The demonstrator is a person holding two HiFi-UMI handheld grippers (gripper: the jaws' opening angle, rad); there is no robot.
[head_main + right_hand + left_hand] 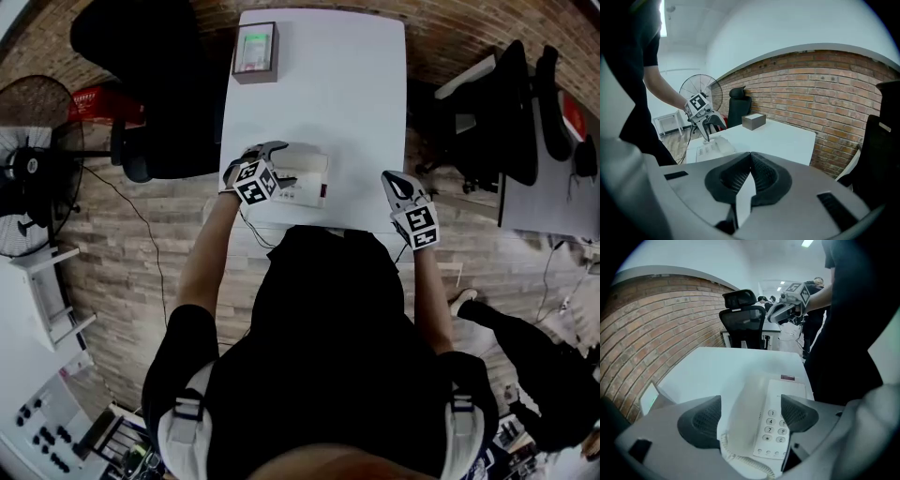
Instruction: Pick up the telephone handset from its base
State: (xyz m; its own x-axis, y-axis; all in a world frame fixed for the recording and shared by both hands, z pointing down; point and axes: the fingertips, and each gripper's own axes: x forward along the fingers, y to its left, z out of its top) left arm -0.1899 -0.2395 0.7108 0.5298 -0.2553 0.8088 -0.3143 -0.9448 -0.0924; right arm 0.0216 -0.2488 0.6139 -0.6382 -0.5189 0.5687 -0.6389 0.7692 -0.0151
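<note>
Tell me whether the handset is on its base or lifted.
On its base: the handset lies flat beside the keypad, between the left gripper's open jaws.

Seen from above, the left hand-held gripper (277, 161) covers the handset (745, 408), so only the right part of the telephone (309, 171) shows. The person's body hides the near edge of the bench (328, 84). The print on the little box (254, 52) at the far end is too small to read. The fan (28, 169) is cut off by the left edge.

In the left gripper view, the right jaw hides some of the number keys (774, 425). The curly cord (745, 464) goes out of sight under the gripper. The small red tag (787, 378) is too small to read. I cannot tell if the jaws touch the handset.
</note>
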